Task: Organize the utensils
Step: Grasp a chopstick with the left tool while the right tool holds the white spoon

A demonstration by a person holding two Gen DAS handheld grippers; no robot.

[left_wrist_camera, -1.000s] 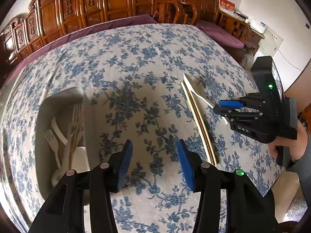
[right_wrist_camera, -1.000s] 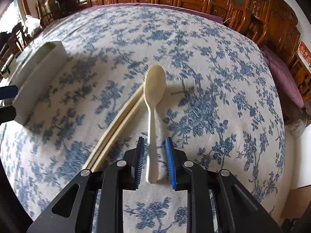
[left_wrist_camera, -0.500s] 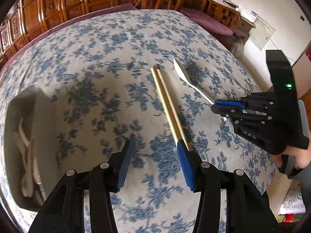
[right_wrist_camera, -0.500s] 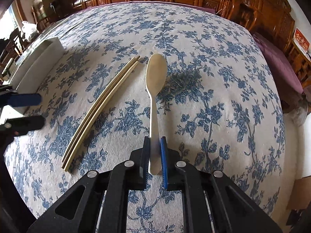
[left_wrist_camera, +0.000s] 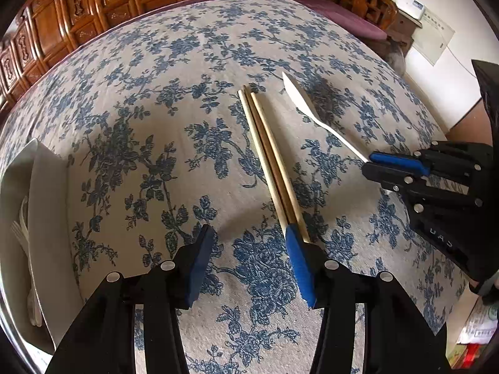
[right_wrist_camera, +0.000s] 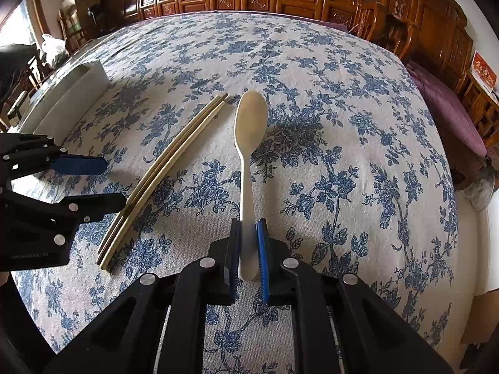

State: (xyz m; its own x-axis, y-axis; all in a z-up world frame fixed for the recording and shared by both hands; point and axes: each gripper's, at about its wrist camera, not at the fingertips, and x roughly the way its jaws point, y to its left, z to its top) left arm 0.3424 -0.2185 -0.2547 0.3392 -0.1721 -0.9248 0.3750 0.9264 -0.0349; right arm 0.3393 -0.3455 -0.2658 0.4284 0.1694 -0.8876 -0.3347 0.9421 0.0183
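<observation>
My right claw (right_wrist_camera: 248, 249) pinches the cream plastic spoon (right_wrist_camera: 249, 143) by its handle end, bowl toward 12 o'clock, ready for carrying to the white tray (left_wrist_camera: 50, 205) at 9 o'clock, while my left claw (left_wrist_camera: 249, 261) stands spread beside the chopsticks (left_wrist_camera: 268, 155)

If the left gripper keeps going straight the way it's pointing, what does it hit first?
Probably the chopsticks: the open left gripper points along the tablecloth, its right finger already over their near ends. Depth is unclear.

Right tongs (right_wrist_camera: 248, 249) clamp the cream spoon (right_wrist_camera: 249, 143) by its handle; chopsticks (right_wrist_camera: 162, 174) lie just left on the surface (right_wrist_camera: 343, 124).
</observation>
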